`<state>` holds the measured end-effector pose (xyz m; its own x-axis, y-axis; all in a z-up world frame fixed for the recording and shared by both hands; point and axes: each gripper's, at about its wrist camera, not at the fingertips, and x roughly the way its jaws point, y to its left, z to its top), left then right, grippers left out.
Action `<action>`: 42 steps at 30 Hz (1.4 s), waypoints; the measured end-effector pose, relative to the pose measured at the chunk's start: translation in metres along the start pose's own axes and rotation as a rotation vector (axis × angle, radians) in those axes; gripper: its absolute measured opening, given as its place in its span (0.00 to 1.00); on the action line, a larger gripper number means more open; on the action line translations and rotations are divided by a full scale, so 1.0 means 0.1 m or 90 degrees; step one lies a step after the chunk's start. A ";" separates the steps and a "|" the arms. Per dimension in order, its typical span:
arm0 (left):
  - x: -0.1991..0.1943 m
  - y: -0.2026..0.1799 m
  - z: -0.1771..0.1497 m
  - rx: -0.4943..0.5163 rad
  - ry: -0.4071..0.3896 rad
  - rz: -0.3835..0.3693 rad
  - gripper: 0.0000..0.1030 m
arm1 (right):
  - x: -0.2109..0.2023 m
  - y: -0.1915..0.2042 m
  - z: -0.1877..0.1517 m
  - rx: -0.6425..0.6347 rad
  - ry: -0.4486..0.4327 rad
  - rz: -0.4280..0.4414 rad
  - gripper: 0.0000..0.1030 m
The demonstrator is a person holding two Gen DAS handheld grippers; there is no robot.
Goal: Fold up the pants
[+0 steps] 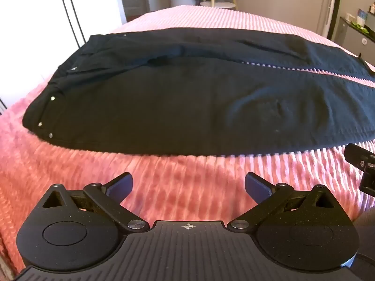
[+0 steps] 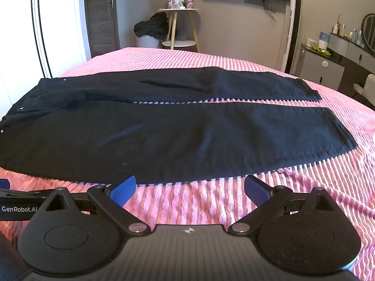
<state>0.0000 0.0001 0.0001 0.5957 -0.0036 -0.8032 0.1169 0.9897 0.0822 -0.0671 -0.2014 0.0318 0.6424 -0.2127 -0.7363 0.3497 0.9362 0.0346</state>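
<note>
Black pants (image 1: 178, 107) lie flat and spread out on a pink ribbed bedspread (image 1: 187, 187), waistband to the left, both legs running right with a narrow gap between them. They also show in the right wrist view (image 2: 164, 135), leg hems at the right. My left gripper (image 1: 188, 185) is open and empty, hovering over the bedspread just short of the near leg's edge. My right gripper (image 2: 190, 188) is open and empty, close to the near leg's lower edge. The right gripper's side shows at the left wrist view's right edge (image 1: 363, 166).
The pink bedspread (image 2: 304, 199) covers the bed all around the pants. Beyond the bed stand a small round side table (image 2: 180, 23), a dark heap of clothes on a white bin (image 2: 152, 28), and a grey dresser (image 2: 328, 56) at the right.
</note>
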 end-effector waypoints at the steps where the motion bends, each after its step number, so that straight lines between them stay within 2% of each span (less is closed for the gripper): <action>1: 0.00 0.00 0.00 0.000 -0.001 0.001 1.00 | 0.00 0.00 0.00 0.000 0.001 0.000 0.96; 42: 0.03 0.02 -0.03 -0.004 0.006 -0.003 1.00 | 0.05 0.00 -0.03 0.002 0.004 0.001 0.96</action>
<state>-0.0001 0.0022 -0.0037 0.5876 -0.0073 -0.8091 0.1146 0.9906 0.0742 -0.0659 -0.2014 0.0258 0.6388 -0.2101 -0.7401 0.3506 0.9358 0.0370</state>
